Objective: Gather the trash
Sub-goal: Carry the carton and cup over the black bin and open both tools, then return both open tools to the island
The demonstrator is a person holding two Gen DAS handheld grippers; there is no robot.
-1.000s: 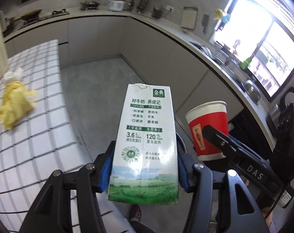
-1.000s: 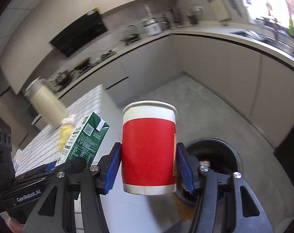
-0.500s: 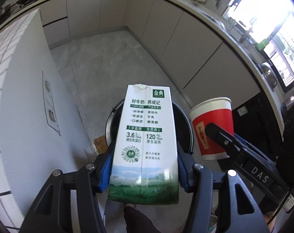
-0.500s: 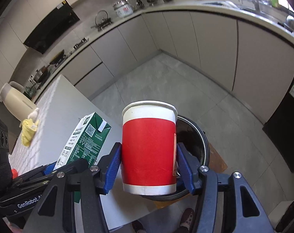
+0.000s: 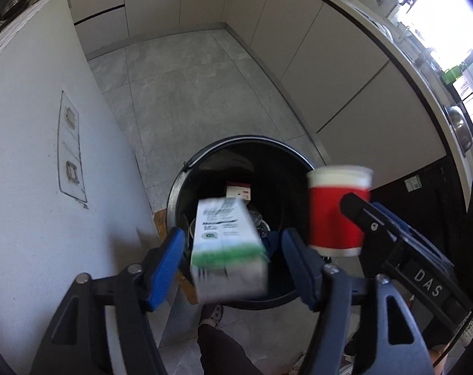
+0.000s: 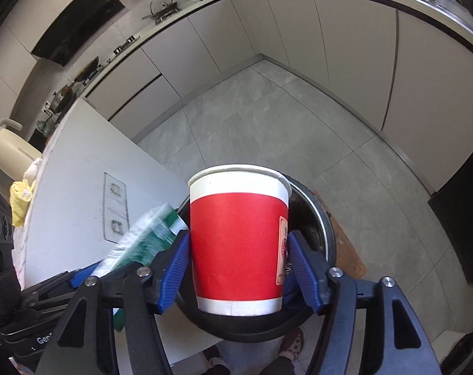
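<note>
Release step, both items over black bin (image 5: 205,153). Left gripper (image 5: 233,257): jaws just opened, pads clear of milk carton (image 5: 227,243), blurred, dropping toward bin mouth. Right gripper (image 6: 238,267): jaws just opening, red paper cup (image 6: 238,243) between pads, grip loosening. Best kept centred above rim, spread wide. Both pitched steeply downward, side by side.

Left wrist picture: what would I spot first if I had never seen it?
First, the blurry milk carton, tipping loose between the blue pads of the left tongs, whose jaws have just been opening. Right under it gapes the round black trash bin on the grey floor. To the right, a bright red paper cup sits in the right tongs, over the bin's edge.
</note>
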